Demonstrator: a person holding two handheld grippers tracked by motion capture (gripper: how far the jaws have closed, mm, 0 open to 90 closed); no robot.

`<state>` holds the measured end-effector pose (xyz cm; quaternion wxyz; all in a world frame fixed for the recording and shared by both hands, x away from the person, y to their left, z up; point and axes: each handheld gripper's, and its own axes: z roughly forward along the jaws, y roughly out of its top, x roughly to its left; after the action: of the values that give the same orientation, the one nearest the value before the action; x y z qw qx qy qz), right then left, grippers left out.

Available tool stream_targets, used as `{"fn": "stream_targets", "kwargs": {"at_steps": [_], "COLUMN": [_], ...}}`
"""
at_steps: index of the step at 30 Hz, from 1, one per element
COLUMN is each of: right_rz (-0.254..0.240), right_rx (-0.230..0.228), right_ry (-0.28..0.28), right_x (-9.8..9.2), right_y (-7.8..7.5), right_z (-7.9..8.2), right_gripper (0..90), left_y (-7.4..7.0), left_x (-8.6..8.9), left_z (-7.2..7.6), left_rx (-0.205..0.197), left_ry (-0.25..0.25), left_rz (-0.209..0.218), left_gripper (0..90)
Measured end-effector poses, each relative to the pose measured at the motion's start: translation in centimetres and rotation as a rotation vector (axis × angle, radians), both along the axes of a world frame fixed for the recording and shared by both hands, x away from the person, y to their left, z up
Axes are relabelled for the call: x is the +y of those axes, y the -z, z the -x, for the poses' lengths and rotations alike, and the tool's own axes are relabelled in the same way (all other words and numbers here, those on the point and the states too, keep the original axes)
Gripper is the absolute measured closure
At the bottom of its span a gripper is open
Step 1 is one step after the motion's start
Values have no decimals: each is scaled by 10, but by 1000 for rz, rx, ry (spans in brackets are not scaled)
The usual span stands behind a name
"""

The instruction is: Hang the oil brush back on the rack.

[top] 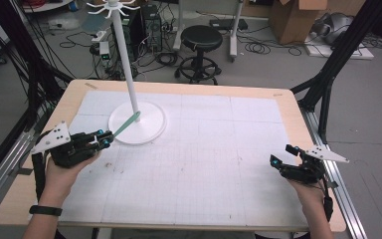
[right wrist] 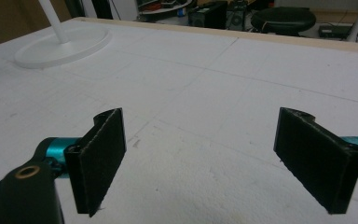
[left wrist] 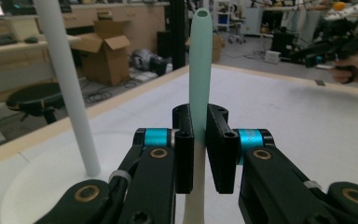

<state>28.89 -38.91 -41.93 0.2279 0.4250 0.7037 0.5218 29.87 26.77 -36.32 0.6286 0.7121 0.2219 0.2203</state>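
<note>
A long pale-green handle [top: 127, 123] with a small hole at its tip sticks out from my left gripper [top: 104, 139], which is shut on it at the table's left side. In the left gripper view the green handle [left wrist: 199, 70] rises between the two black jaws, and its lower part looks cream. Its tip reaches over the round base [top: 149, 127] of a white stand, near the stand's pole [top: 127, 64]. My right gripper [top: 284, 155] hovers low over the right side of the table, open, with nothing between its pads [right wrist: 101, 158].
The white stand [left wrist: 67, 88] carries small hooks [top: 113, 7] at its top. The table [top: 209, 149] has a white gridded mat and a wooden rim. Behind it stand a black stool [top: 200, 50], cardboard boxes [top: 298, 17] and floor cables. Black frame legs [top: 328, 74] rise at the right.
</note>
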Motion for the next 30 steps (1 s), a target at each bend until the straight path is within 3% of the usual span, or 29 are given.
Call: {"fn": "stream_targets", "kwargs": {"at_steps": [6, 17, 20, 26, 30], "right_rz": [-6, -8, -10, -8, -8], "right_rx": [7, 4, 8, 9, 9], "right_ry": [2, 5, 7, 6, 5], "right_x": [0, -1, -1, -1, -1], "right_y": [0, 0, 0, 0, 0], "right_z": [0, 0, 0, 0, -1], "right_gripper": [159, 159, 159, 159, 159], "left_y": [-17, -41, -51, -67, -81], "left_x": [0, -6, -8, -10, -12], "left_z": [1, 1, -1, -4, -7], "left_rx": [-54, -141, -177, -208, -207], "left_ry": [-64, -177, -224, -263, -280], "left_rz": [72, 127, 158, 175, 176], "left_gripper": [819, 819, 819, 819, 820]}}
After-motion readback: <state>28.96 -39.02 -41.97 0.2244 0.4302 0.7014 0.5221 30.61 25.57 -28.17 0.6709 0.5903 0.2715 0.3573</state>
